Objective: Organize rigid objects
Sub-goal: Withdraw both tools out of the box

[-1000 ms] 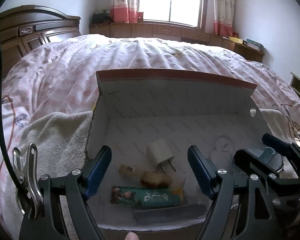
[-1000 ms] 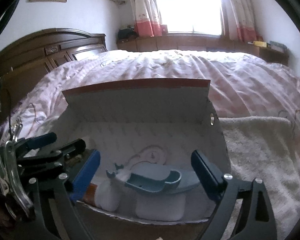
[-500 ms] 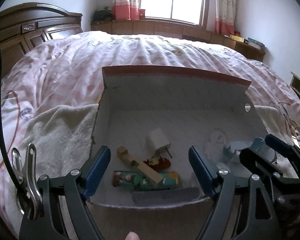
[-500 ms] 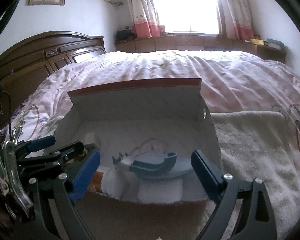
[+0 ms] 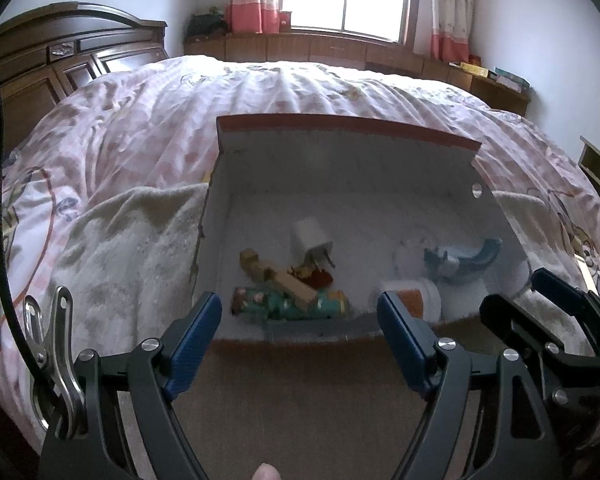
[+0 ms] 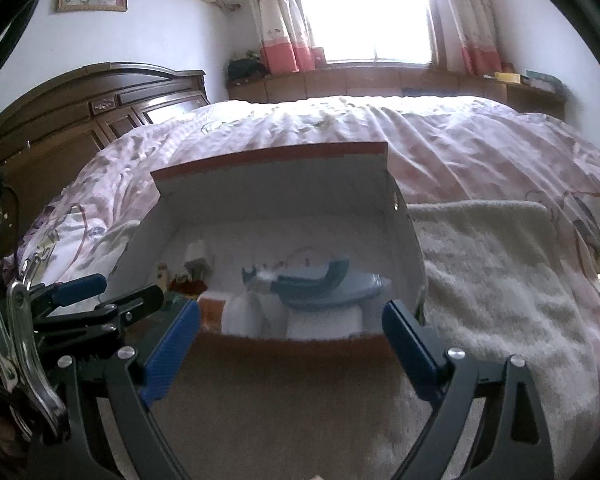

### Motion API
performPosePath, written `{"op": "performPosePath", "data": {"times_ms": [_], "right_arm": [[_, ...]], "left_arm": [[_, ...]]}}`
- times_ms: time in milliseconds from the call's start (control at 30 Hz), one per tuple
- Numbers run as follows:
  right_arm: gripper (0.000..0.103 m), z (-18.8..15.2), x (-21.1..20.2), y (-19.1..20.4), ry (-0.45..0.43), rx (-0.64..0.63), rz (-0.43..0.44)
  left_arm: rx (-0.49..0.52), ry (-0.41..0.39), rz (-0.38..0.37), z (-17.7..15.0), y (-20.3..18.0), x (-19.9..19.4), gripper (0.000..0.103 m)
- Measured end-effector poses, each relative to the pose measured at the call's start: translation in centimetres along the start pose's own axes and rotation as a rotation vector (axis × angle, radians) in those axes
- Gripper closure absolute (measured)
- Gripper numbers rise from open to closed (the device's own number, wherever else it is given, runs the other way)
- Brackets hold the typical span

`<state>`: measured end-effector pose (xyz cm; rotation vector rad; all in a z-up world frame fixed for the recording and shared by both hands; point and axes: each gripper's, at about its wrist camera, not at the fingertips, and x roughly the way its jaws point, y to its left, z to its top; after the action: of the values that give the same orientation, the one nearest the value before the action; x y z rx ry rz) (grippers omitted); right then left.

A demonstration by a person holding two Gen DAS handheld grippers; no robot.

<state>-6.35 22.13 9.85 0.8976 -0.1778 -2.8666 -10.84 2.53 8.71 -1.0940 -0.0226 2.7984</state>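
Both claws, left [image 5: 300,332] and right [image 6: 292,340], are spread, empty, just short of the box [image 5: 340,168] on the bed. Wood block [image 5: 278,278] lies ahead of left claw (nearer arm), long axis diagonal, atop the tube [image 5: 288,305] near front wall.

The cardboard box [image 5: 340,184] looks matt, white inside. A smooth white plastic charger [image 5: 311,240] lies beside a bare wooden block [image 5: 278,276]. The towel [image 6: 500,280] is rough terry; the headboard [image 6: 100,112] is glossy dark wood.
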Motion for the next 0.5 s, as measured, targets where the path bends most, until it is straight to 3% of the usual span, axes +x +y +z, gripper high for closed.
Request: {"op": "performPosePath", "data": {"times_ms": [500], "right_arm": [[0.008,-3.2,-0.3,-0.4,0.071,0.024,-0.02]], "left_arm": [[-0.003,0.062,0.013,-2.8,-0.5,-0.3,0.021]]}}
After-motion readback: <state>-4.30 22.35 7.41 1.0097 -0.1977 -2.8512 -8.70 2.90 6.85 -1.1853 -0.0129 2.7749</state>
